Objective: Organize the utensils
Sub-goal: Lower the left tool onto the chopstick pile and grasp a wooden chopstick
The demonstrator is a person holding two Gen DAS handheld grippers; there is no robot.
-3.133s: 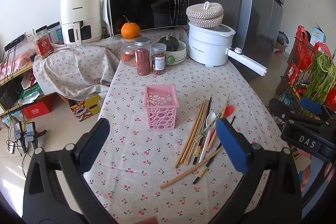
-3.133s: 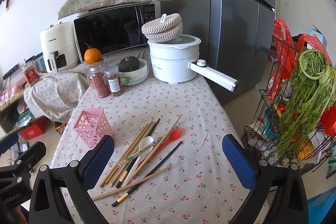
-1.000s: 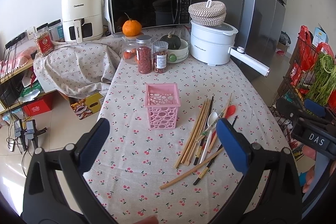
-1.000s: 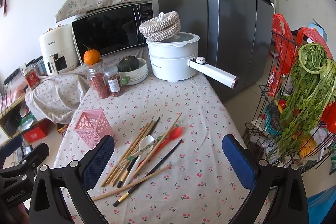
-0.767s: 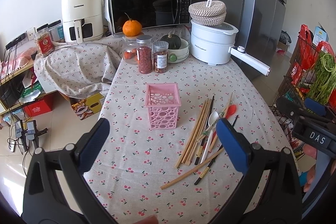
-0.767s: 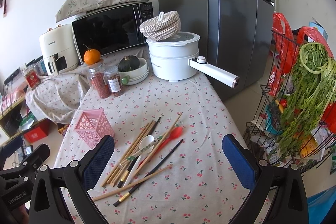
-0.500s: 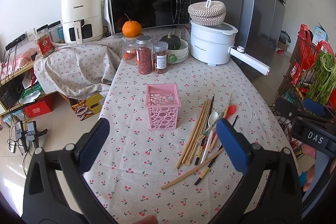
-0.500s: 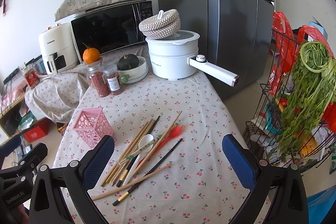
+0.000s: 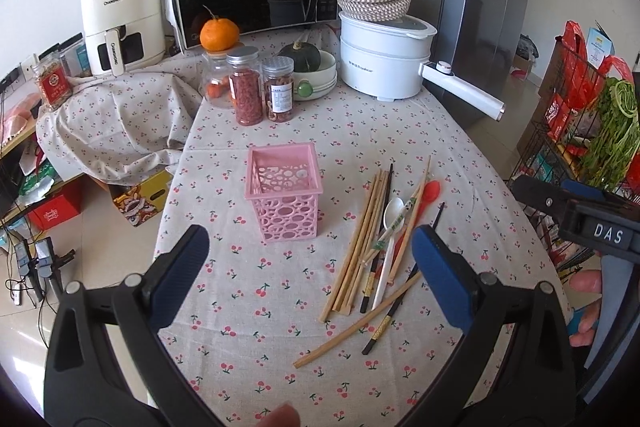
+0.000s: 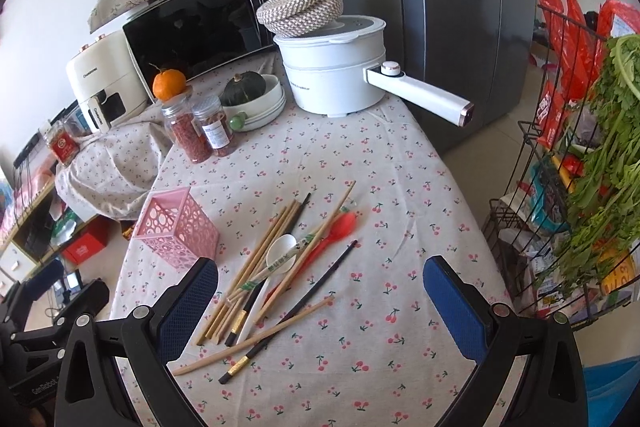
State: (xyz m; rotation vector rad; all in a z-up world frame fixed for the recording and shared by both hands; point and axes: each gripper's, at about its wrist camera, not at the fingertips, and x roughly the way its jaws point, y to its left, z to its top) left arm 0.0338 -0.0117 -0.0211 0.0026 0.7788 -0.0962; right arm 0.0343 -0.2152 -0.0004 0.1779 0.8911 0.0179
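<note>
A pink perforated holder (image 9: 285, 190) stands empty on the cherry-print tablecloth; it also shows in the right wrist view (image 10: 176, 227). To its right lies a loose pile of wooden chopsticks (image 9: 362, 235), black chopsticks (image 9: 400, 307), a white spoon (image 9: 390, 215) and a red spoon (image 9: 430, 190). The pile also shows in the right wrist view (image 10: 276, 267). My left gripper (image 9: 308, 267) is open and empty, above the near table in front of the holder. My right gripper (image 10: 320, 291) is open and empty, above the near end of the pile.
At the table's far end stand two spice jars (image 9: 264, 91), a jar with an orange (image 9: 218, 35) on it, a bowl with a squash (image 9: 306, 57) and a white pot (image 9: 384, 63) with a long handle. Microwave and fridge behind. A wire rack with greens (image 10: 600, 147) on the right.
Both grippers have drifted slightly and the right wrist view has tilted a little. Both stay open and empty. Nothing on the table has moved.
</note>
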